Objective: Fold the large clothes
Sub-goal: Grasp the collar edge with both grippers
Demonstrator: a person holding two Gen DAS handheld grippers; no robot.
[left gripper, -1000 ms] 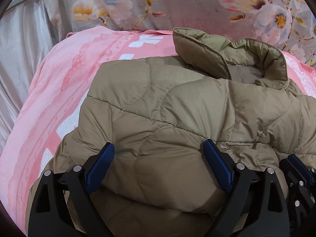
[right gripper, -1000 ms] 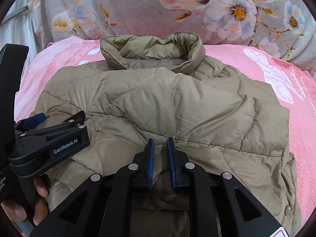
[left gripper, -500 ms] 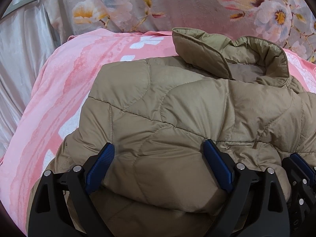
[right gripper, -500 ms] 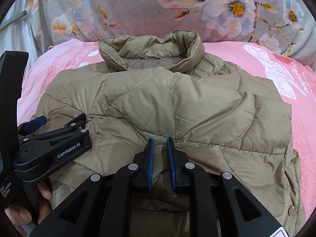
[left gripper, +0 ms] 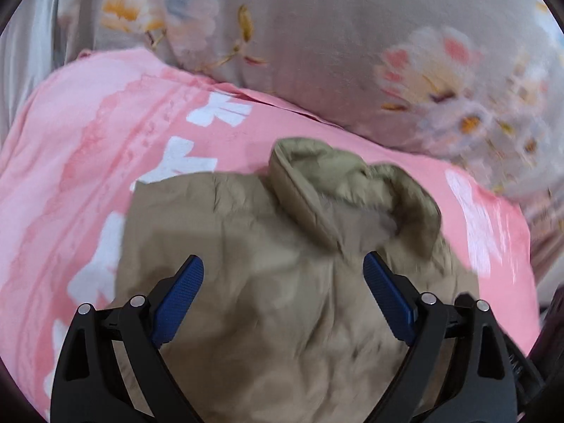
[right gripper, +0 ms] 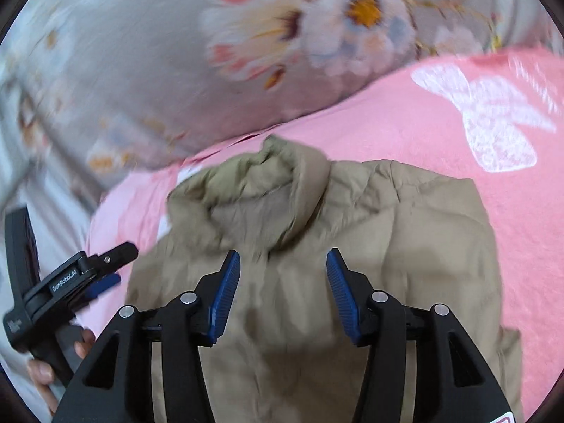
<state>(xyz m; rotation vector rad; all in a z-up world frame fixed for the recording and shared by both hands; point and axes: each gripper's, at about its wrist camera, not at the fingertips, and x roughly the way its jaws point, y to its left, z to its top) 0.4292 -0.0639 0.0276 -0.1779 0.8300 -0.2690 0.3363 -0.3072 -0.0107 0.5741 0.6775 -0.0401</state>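
- My left gripper (left gripper: 283, 290) hangs over the near part of the jacket (left gripper: 282, 299), its fingers (left gripper: 181, 290) spread wide with nothing pinched between them; the fabric lies below them, apart from the pads.
- My right gripper (right gripper: 283, 289) has its fingers (right gripper: 225, 292) opening, standing about half apart; the jacket shows between them but they do not press on it.
- The jacket is a quilted khaki one, lying folded into a compact block on the pink bedsheet (left gripper: 88, 176). Its stand-up collar (left gripper: 352, 190) is at the far end, gaping open so I can see the paler lining.
- Both views are smeared by motion, so I cannot read seams or fasteners.
- Edges: the jacket's left edge runs straight beside the white print on the sheet; its right edge in the right view is a clean fold with bare pink sheet past it.
- Room: open sheet lies left, right and just beyond the collar; farther back a grey floral quilt (right gripper: 176, 53) rises like a wall and closes that side.
- In the right view, the left gripper (right gripper: 105, 268) and the hand (right gripper: 46, 370) holding it sit off the jacket's left edge, over the sheet.
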